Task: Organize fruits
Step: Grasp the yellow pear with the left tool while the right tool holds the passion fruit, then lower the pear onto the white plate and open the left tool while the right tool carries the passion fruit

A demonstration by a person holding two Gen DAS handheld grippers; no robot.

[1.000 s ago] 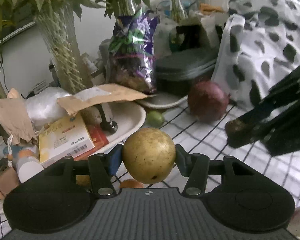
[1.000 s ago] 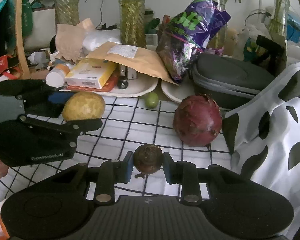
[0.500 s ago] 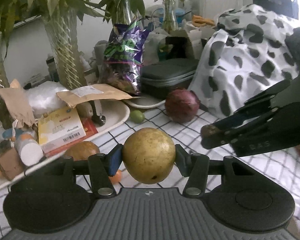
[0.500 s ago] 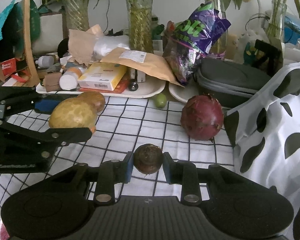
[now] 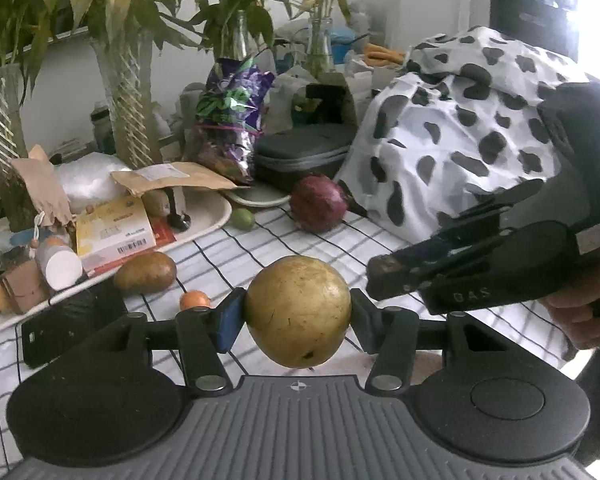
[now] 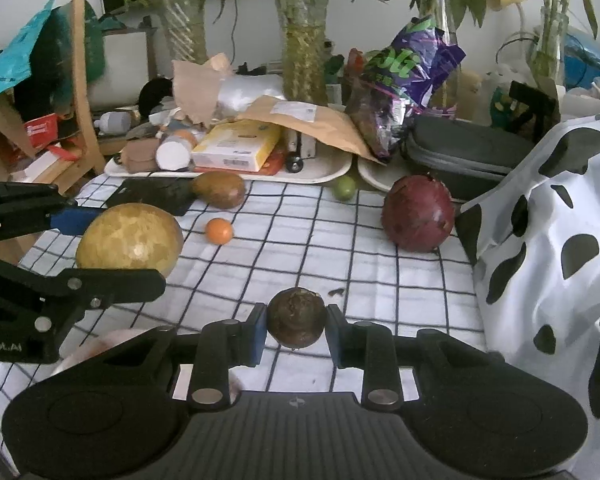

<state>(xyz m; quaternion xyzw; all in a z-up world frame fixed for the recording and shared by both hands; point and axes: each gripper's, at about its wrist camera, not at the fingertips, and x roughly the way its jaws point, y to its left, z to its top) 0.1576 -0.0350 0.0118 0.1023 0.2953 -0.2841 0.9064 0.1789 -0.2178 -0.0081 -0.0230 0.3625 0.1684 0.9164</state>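
Fruits are what I am sorting, and through the left wrist camera I am holding a golden round fruit [image 5: 298,312] clamped in the left gripper [image 5: 298,316], jaws pressing its widest sides, above the checked bench [image 5: 236,248]; it is nearly a sphere, long axis roughly upright, dark blemish facing down. Being smooth and round, it could roll out if I tilt. The right gripper [image 5: 384,276] is hovering close beside it, so a collision is my worry. Through the right wrist camera I am gripping a small dark wrinkled fruit [image 6: 297,317], jaws shut on its sides, axis indistinct; it could be crushed.
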